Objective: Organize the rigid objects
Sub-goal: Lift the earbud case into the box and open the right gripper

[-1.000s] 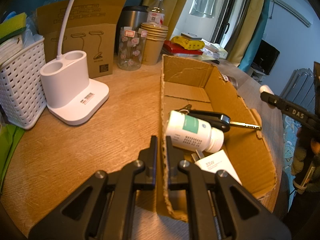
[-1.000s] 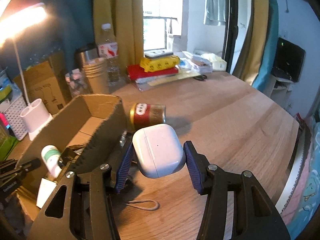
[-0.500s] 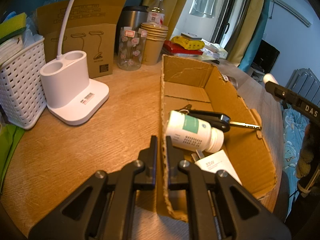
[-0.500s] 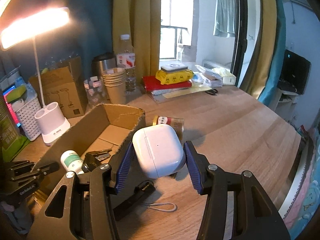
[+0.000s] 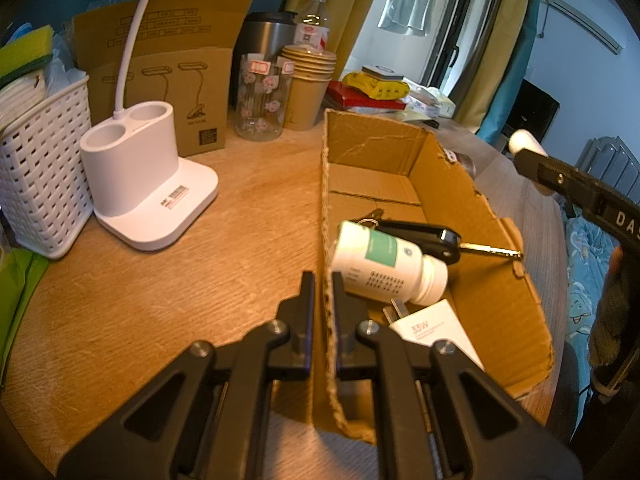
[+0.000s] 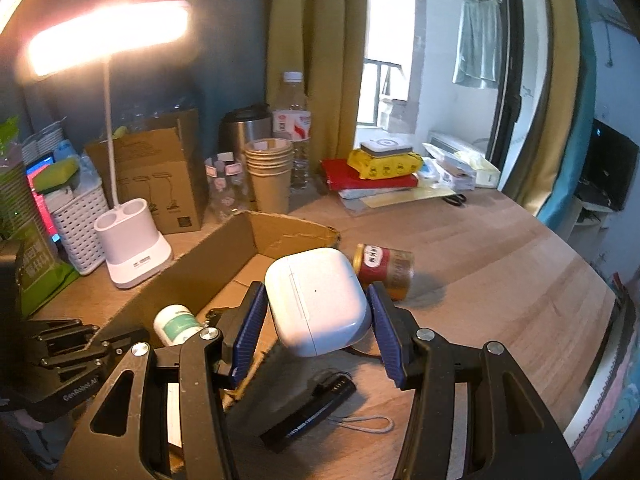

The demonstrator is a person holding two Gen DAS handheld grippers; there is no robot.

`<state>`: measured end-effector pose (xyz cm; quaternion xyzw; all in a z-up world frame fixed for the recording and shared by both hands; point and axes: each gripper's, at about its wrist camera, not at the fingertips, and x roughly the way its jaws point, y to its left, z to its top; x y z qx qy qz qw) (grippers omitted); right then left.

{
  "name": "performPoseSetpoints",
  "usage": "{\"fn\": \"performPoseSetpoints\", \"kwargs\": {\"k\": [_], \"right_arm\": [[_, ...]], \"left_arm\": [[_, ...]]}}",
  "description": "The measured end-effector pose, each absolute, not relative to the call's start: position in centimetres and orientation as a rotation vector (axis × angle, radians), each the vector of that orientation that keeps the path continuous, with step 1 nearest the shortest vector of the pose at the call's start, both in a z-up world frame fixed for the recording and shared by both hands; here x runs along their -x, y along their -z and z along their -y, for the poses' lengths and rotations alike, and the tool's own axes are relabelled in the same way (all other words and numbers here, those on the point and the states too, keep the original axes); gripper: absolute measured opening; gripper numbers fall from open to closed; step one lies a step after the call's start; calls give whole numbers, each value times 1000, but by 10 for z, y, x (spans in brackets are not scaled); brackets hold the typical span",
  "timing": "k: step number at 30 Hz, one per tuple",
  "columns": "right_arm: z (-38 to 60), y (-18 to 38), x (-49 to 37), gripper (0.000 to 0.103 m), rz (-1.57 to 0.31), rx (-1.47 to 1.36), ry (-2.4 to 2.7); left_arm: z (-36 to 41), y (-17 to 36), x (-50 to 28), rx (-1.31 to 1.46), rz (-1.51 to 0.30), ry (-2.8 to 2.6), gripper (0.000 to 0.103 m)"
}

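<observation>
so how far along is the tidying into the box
Done: pill bottle, car key and charger lie in the cardboard box, whose wall the left gripper pinches. In hand: right gripper holds the earbud case. Left: red can, black device.

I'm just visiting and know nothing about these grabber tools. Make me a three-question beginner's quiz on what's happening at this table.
1. True or false: the left gripper is clamped on the wall of the cardboard box.
2. What does the right gripper hold?
A. red can
B. white earbuds case
C. paper cup
3. Name two things lying inside the box.

Key
1. True: its fingers pinch the near wall.
2. B: the white earbuds case; the red can lies on the wooden table.
3. Any two: white pill bottle, car key, white charger.
</observation>
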<state>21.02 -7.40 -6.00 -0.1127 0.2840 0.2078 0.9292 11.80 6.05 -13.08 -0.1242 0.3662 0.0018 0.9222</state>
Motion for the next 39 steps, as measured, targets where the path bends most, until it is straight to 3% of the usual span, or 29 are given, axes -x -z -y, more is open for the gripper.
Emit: {"fn": "performPoseSetpoints", "kwargs": {"k": [26,39], "right_arm": [[11,112,-247,55,-691,344,-514],[9,112,-246,55,-703,358,-517]], "left_arm": [[-60,131,-118,251,-750,-2,8],[-57,131,-118,251,-751,-3,8]]}}
